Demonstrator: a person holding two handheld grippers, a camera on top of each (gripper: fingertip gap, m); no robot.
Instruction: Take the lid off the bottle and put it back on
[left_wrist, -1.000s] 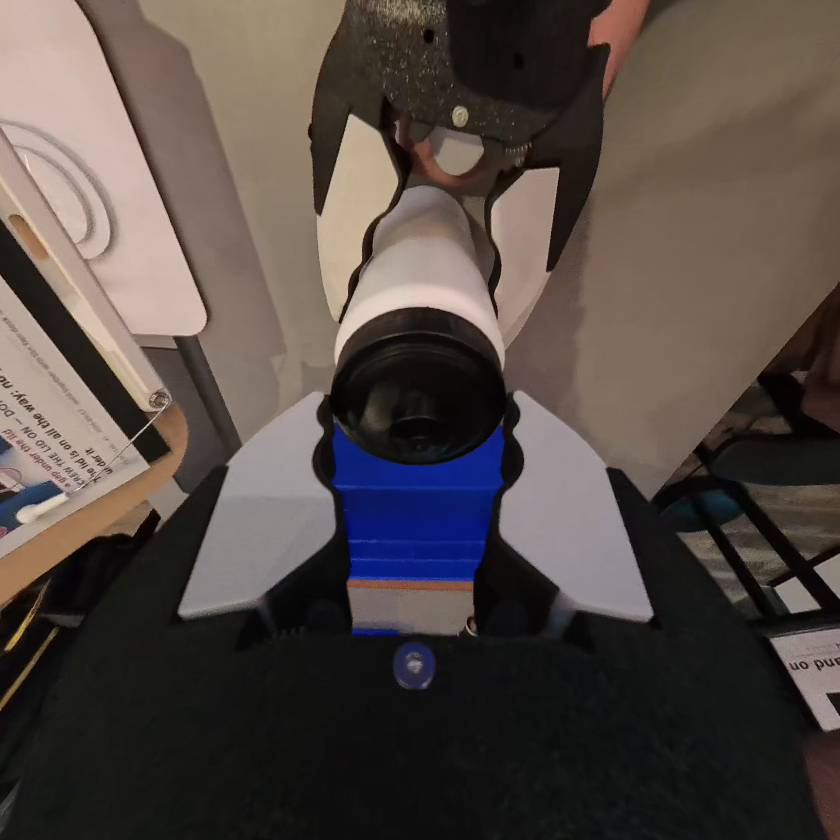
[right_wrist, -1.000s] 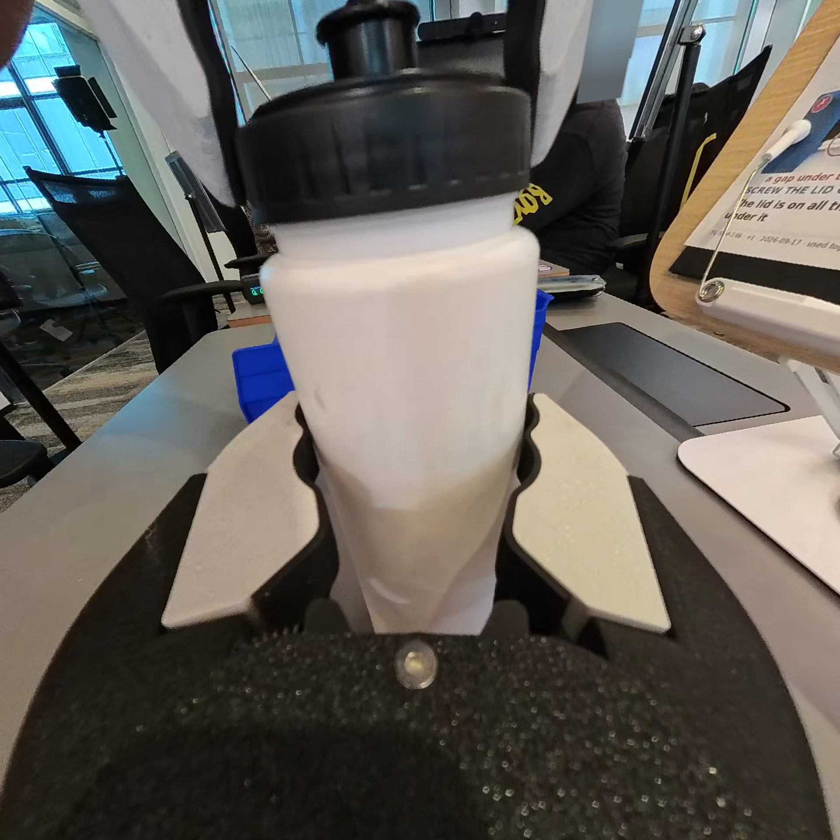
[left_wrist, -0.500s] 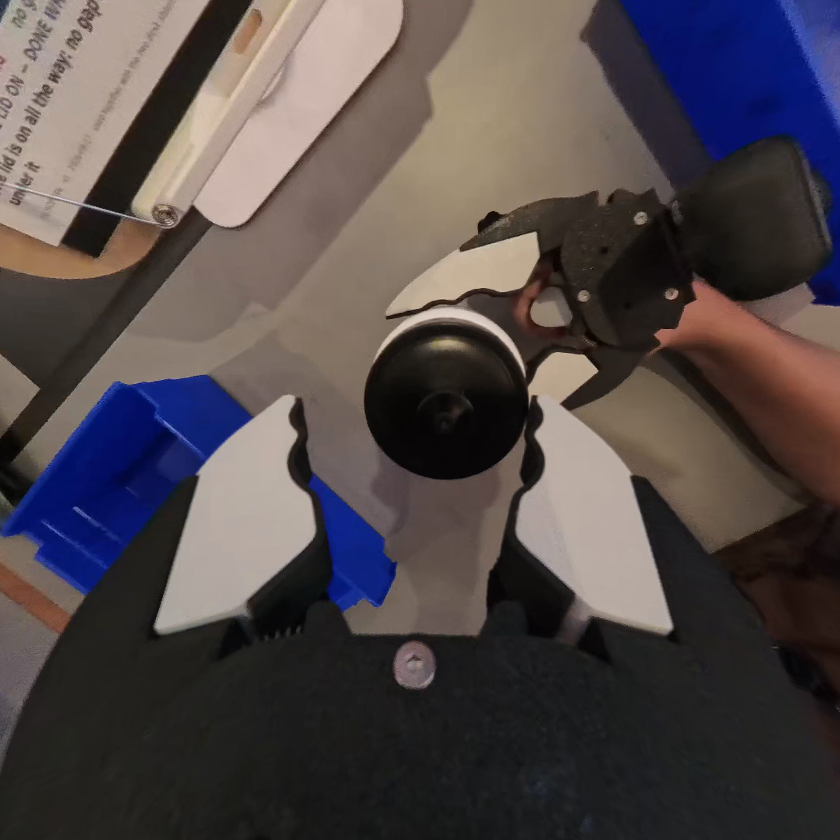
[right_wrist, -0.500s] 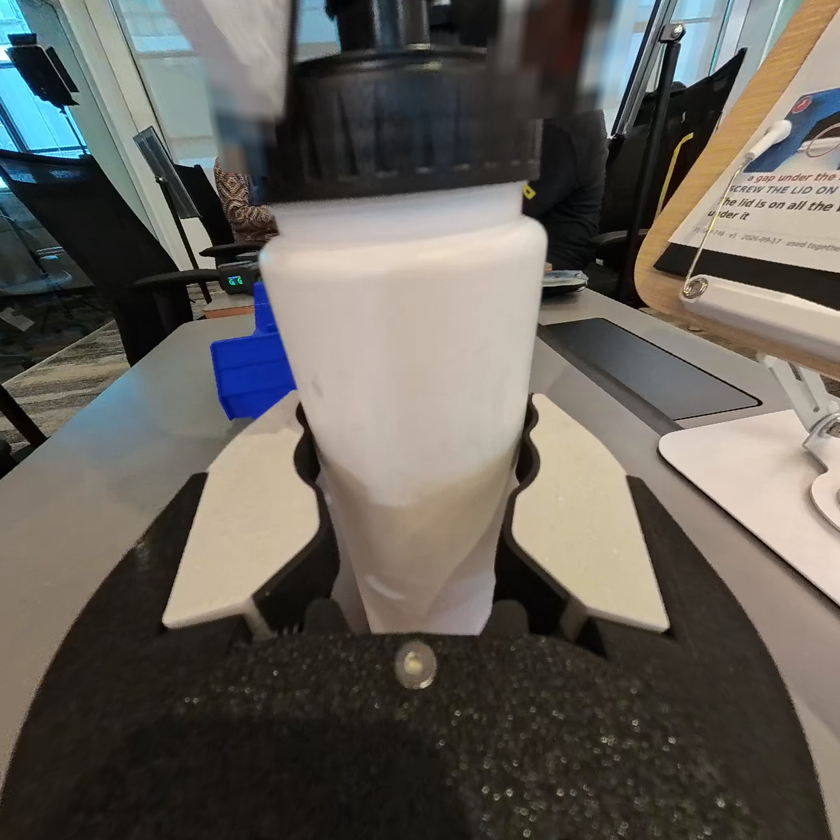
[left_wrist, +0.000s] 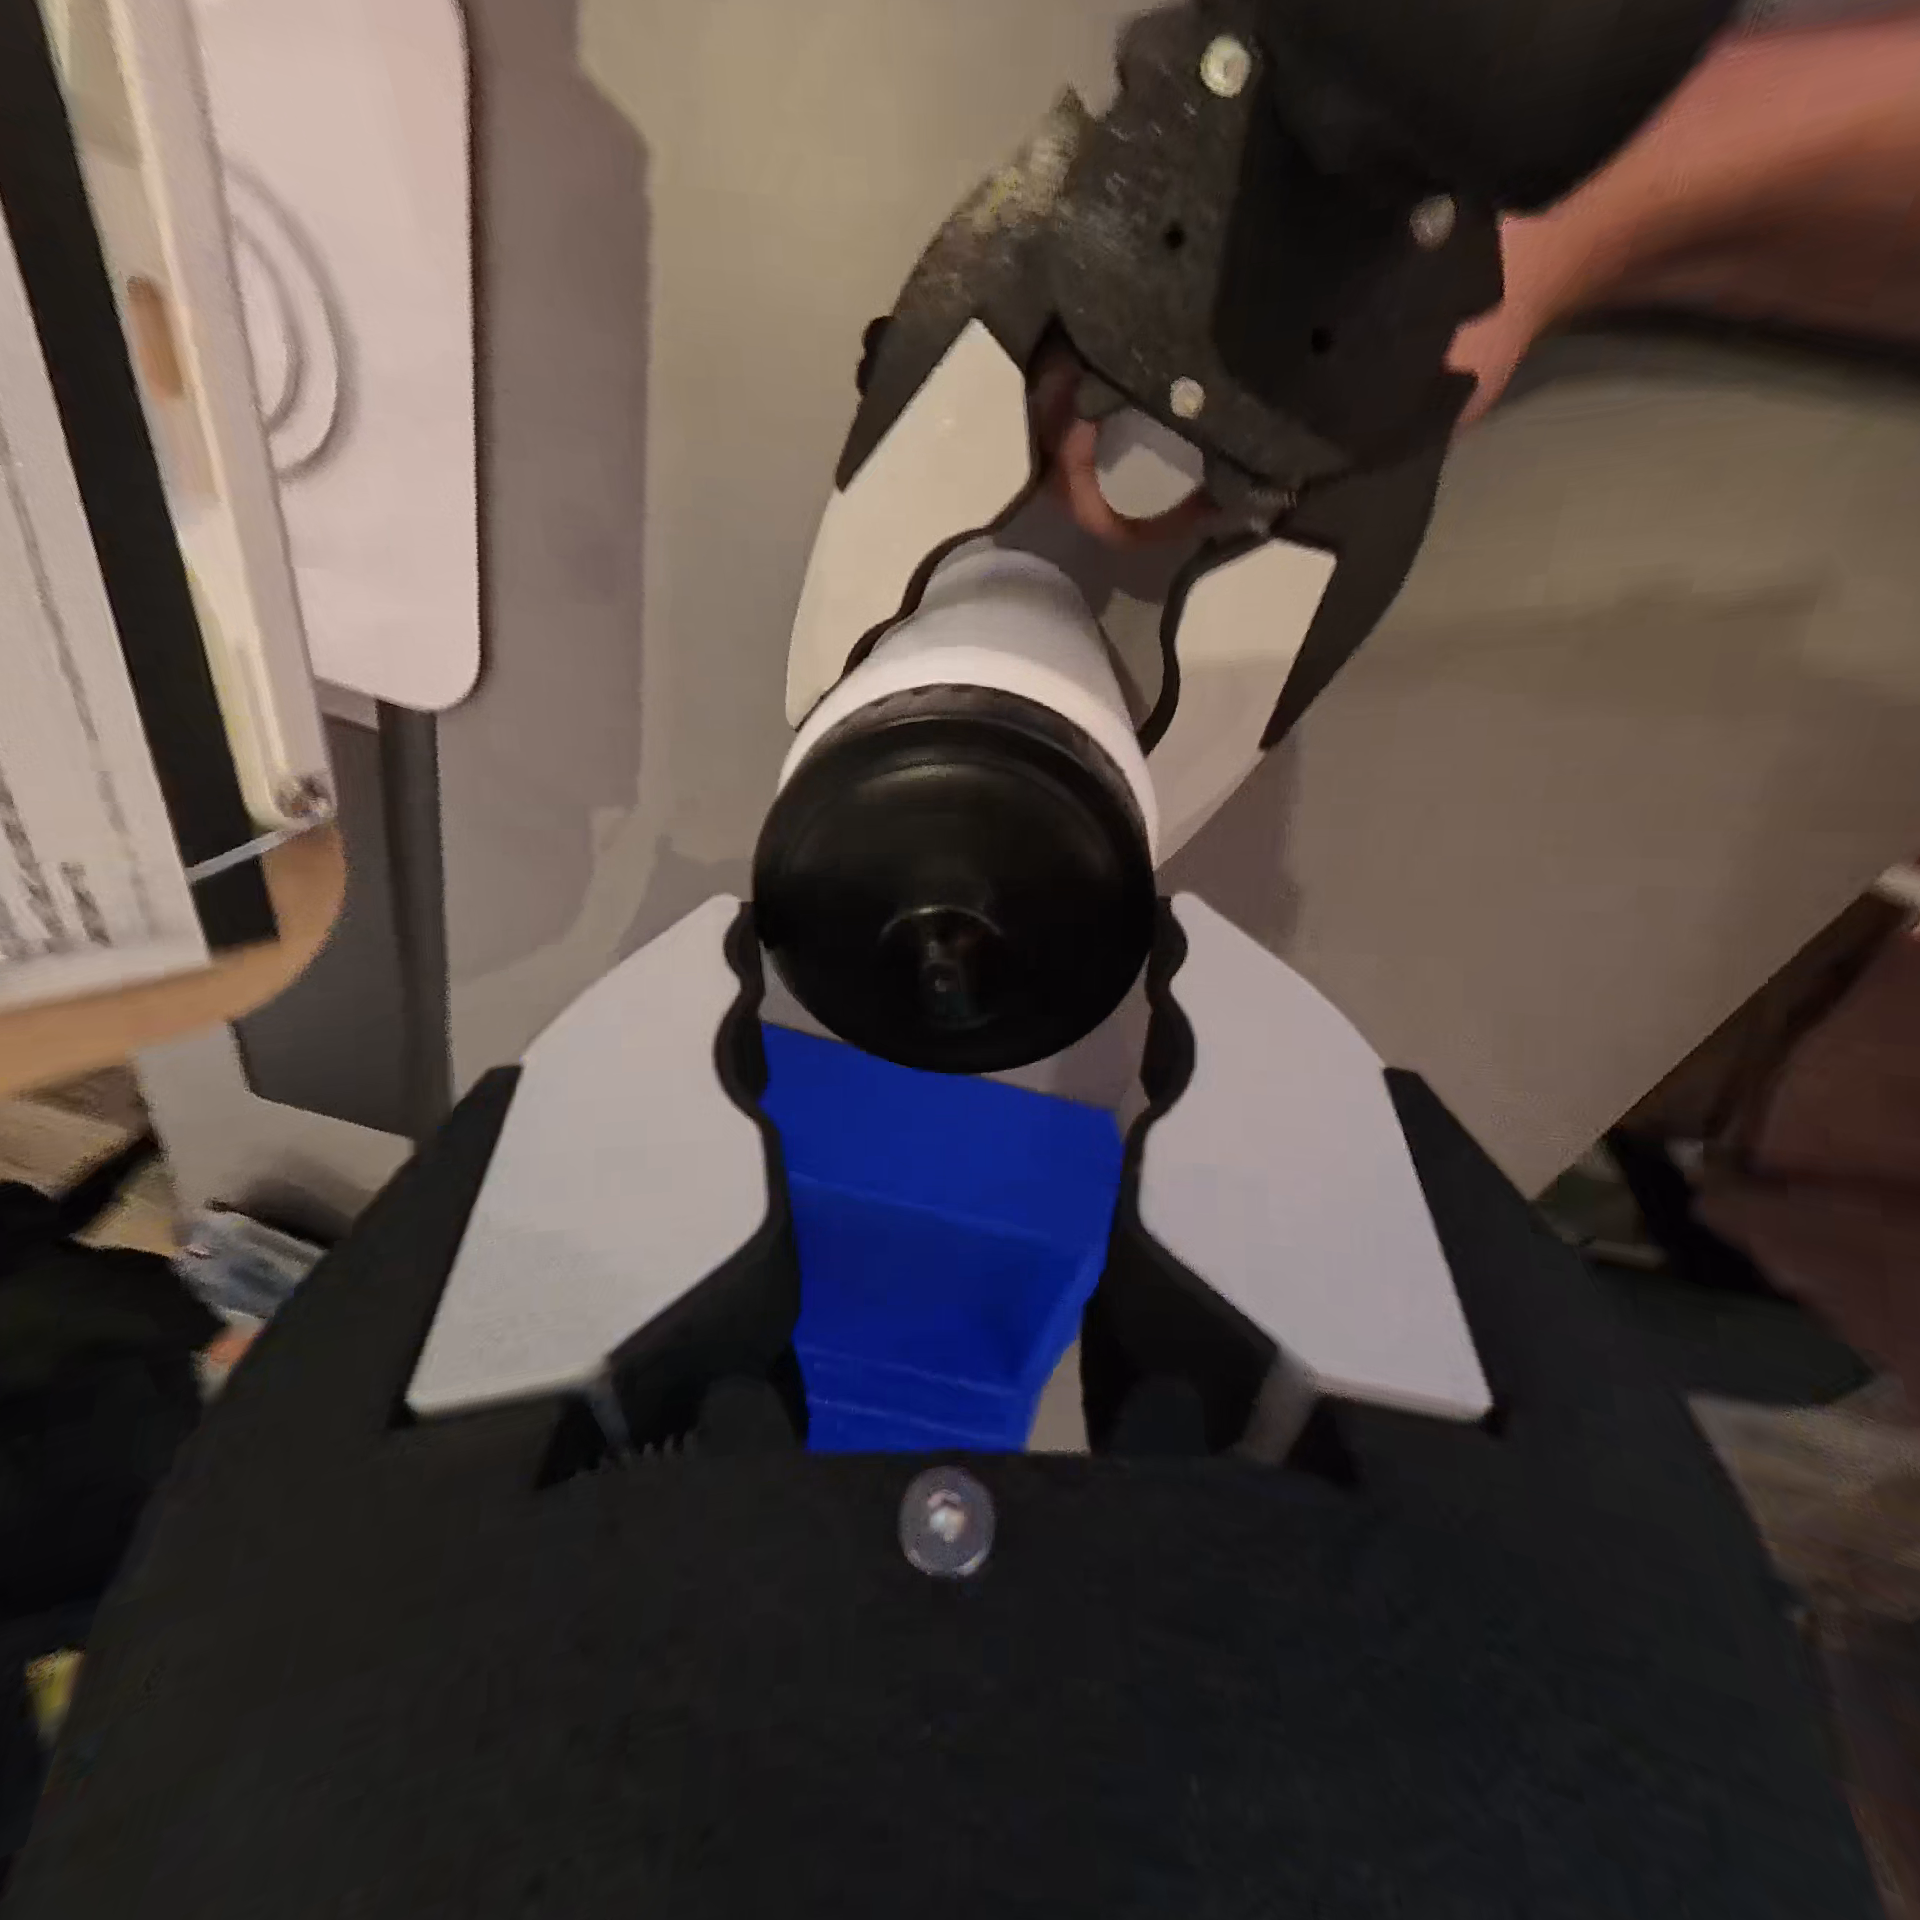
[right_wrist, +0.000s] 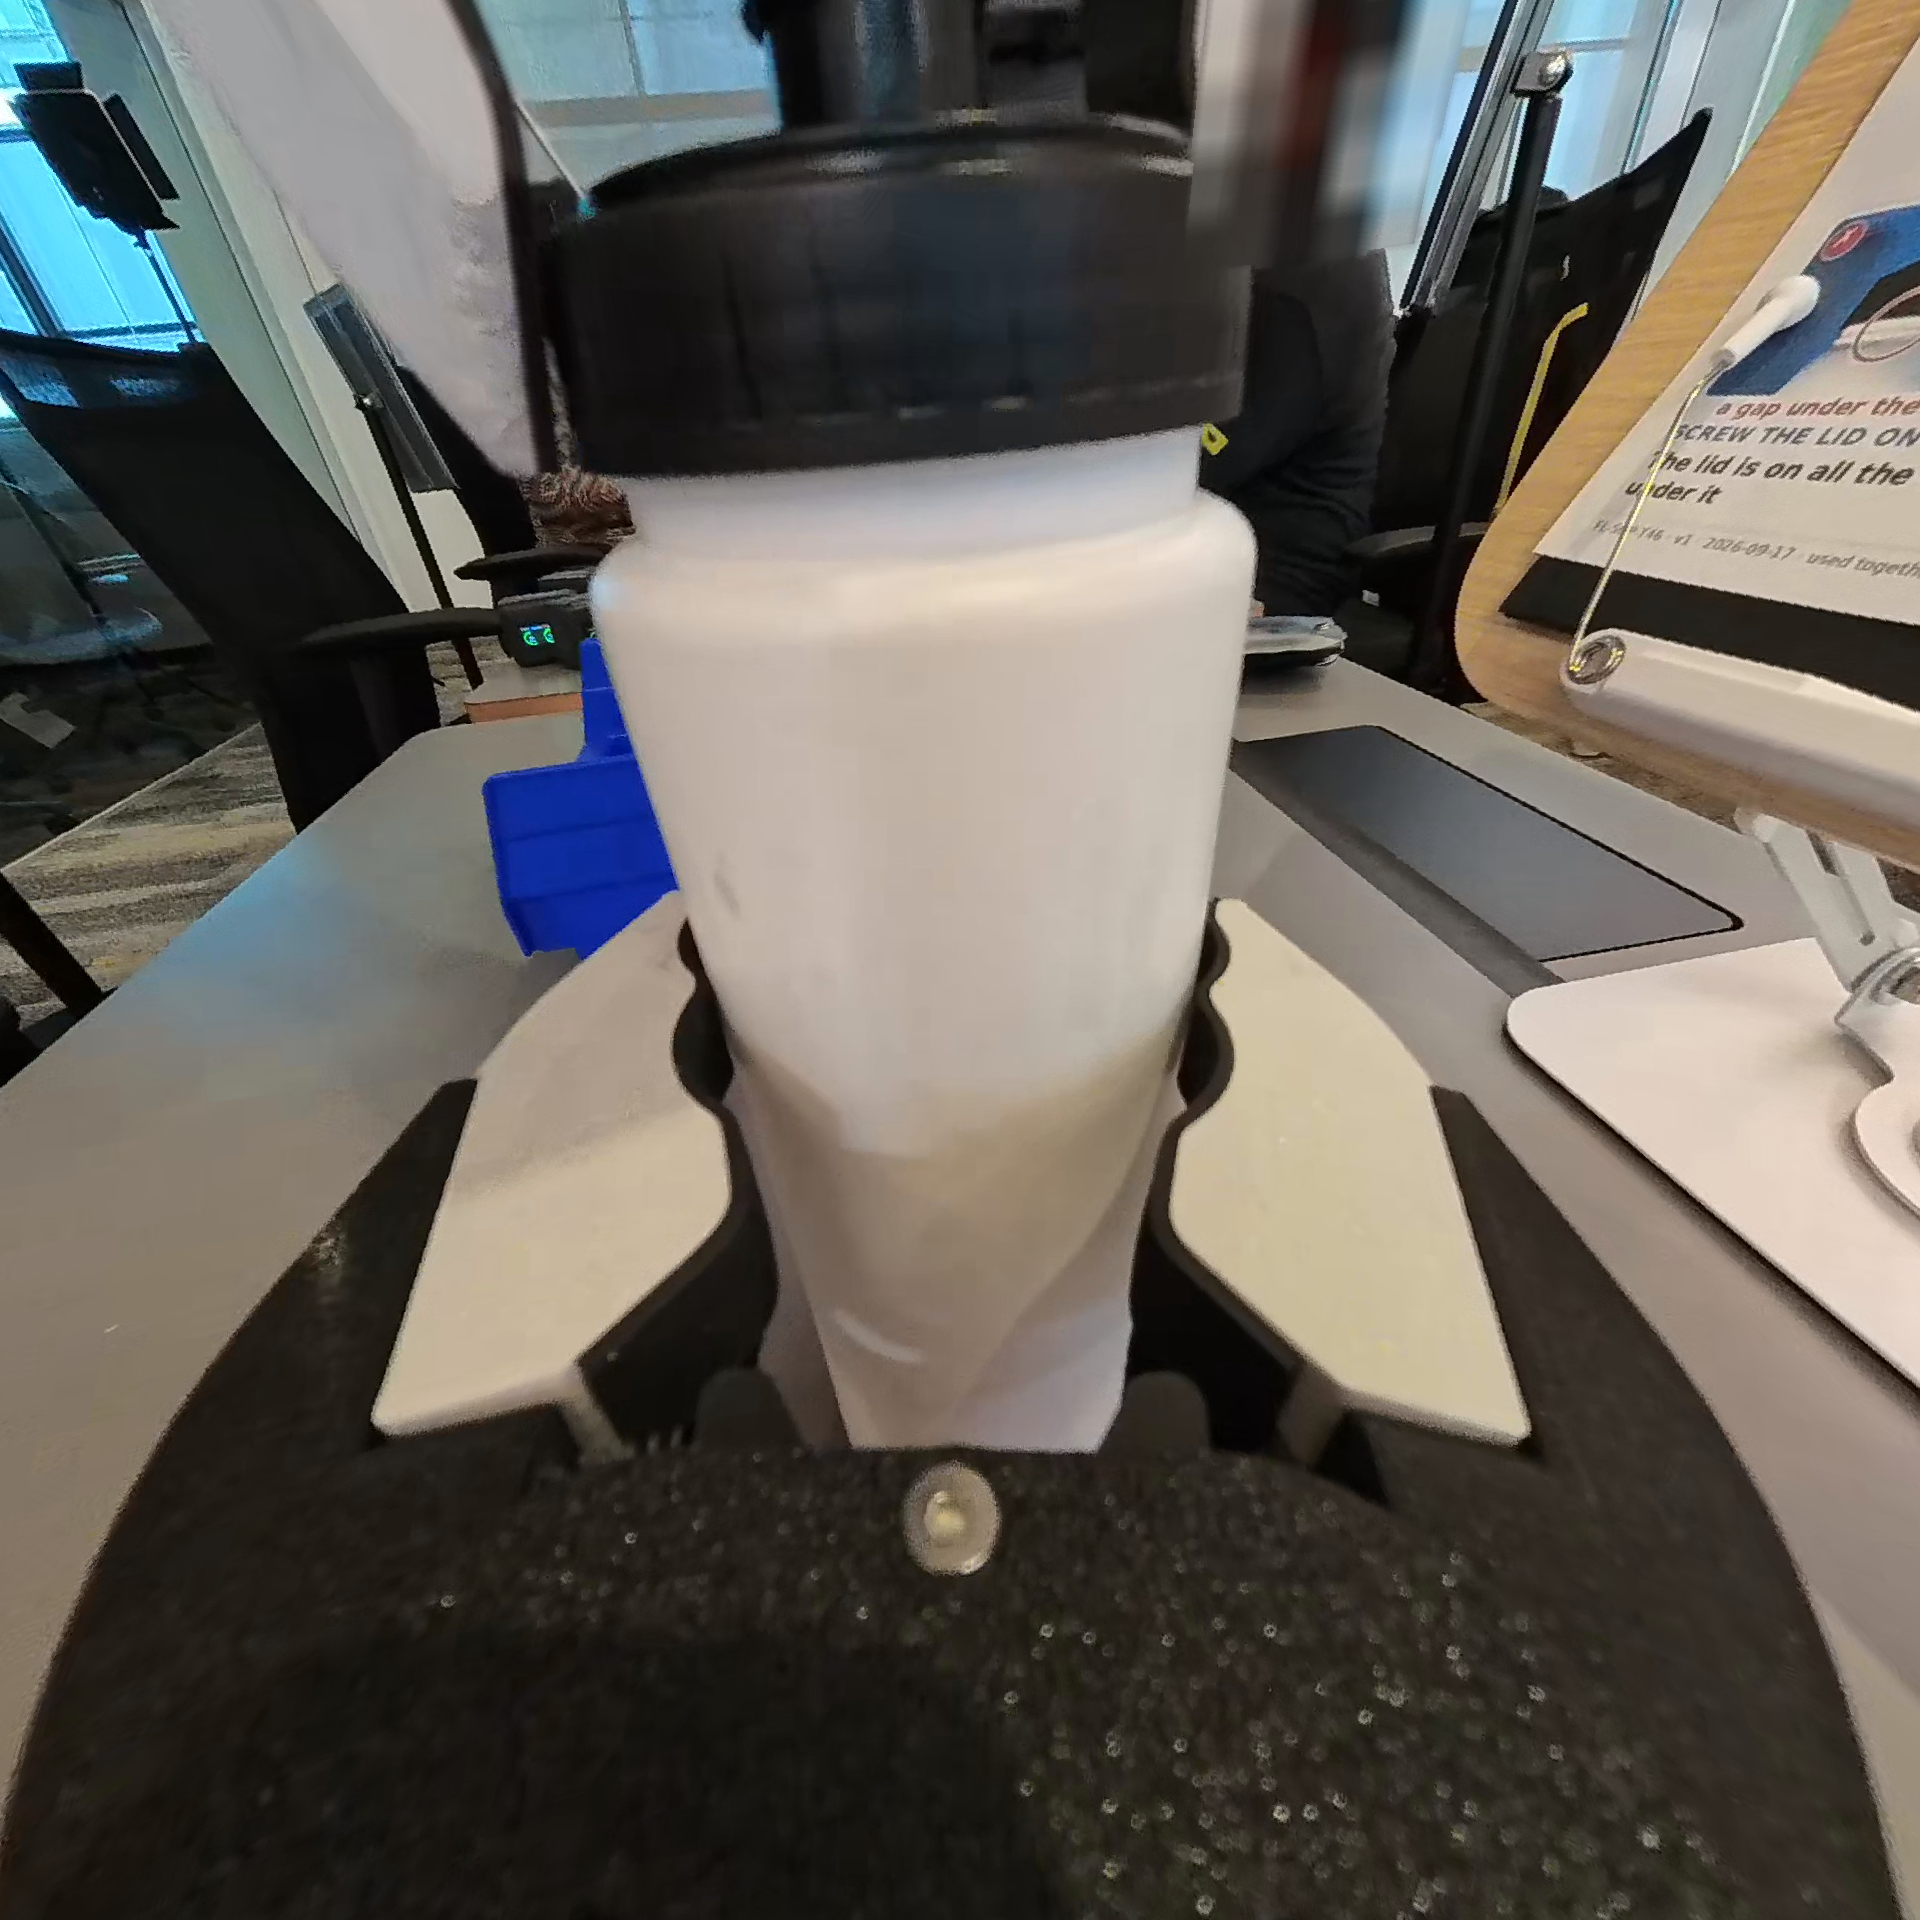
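Your left tool (left_wrist: 951, 997) is clamped on the black lid (left_wrist: 951, 883), the right tool (right_wrist: 951, 997) on the white bottle (right_wrist: 925, 790) above the table (right_wrist: 260, 935); twisting off-axis could cross the threads.

matt white plastic bottle (right_wrist: 925, 790), glossy black lid (left_wrist: 951, 894), smooth grey table (right_wrist: 260, 1039)

Grey table (right_wrist: 260, 997) bears blue bin (right_wrist: 571, 842).
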